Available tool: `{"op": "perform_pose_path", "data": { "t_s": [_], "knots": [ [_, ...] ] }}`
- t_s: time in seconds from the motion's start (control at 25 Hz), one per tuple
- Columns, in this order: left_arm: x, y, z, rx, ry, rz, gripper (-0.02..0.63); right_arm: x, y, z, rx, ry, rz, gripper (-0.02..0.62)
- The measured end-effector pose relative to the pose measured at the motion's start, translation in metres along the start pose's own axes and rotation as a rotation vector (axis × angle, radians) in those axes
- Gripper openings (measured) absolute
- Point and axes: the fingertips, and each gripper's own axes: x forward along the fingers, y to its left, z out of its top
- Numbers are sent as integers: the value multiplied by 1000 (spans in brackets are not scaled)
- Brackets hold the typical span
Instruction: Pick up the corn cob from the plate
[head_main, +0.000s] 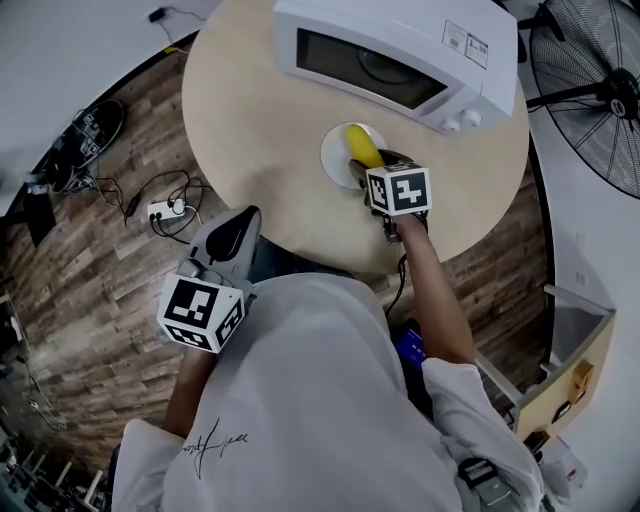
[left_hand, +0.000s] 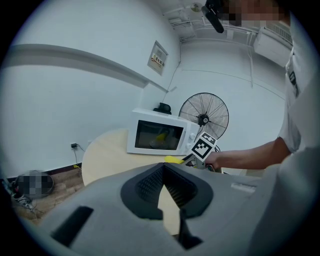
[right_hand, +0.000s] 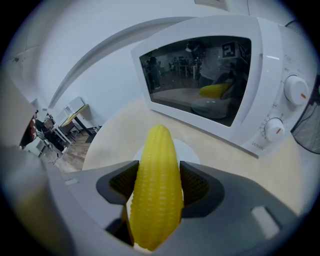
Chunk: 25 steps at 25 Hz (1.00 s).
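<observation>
A yellow corn cob (head_main: 362, 146) lies over a small white plate (head_main: 335, 150) on the round table, just in front of the microwave. My right gripper (head_main: 368, 165) is shut on it. In the right gripper view both dark pads press the sides of the corn cob (right_hand: 157, 185), whose tip points away over the plate (right_hand: 192, 150). I cannot tell whether the cob touches the plate. My left gripper (head_main: 240, 222) hangs at the table's near edge, shut and empty; its jaws meet in the left gripper view (left_hand: 162, 172), with the corn (left_hand: 174, 160) far ahead.
A white microwave (head_main: 400, 60) with its door closed stands at the back of the beige round table (head_main: 260, 120). A standing fan (head_main: 600, 90) is off to the right. Cables and a power strip (head_main: 165, 210) lie on the wooden floor at the left.
</observation>
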Motion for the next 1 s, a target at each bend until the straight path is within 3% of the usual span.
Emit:
{"op": "perform_pose_path", "data": {
  "t_s": [1.0],
  "knots": [
    [13,-32,3,39,-1,-39,-8,-39,0,5,21,-94,36,269]
  ]
}}
